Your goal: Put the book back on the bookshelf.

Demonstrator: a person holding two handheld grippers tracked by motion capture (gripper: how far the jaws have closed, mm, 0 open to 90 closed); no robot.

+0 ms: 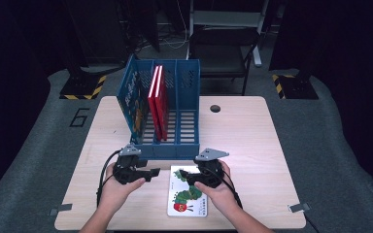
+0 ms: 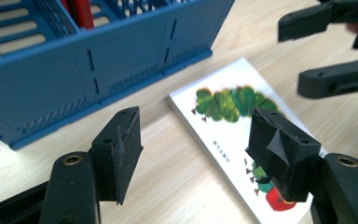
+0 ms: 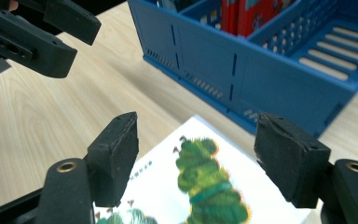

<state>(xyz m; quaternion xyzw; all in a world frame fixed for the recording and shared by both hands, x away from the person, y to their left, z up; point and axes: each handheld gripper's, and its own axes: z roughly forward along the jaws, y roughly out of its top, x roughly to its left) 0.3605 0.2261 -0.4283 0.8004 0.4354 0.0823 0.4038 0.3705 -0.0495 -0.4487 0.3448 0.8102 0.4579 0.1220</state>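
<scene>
Two grippers hover over a caterpillar book (image 1: pixel 188 196) lying flat on the table (image 1: pixel 252 141), just in front of a blue rack (image 1: pixel 171 145).

The left gripper (image 1: pixel 151 174) sits beside the book's left edge, jaws spread and holding nothing; the right gripper (image 1: pixel 183 178) hangs above the cover's upper part, jaws likewise spread and empty. Red books (image 1: pixel 158 99) stand upright in the rack's middle slot, another book (image 1: pixel 135 99) leaning in the left one.

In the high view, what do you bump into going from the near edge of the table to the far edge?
Caterpillar book → right gripper → blue rack → red books → small round hole in the table.
</scene>
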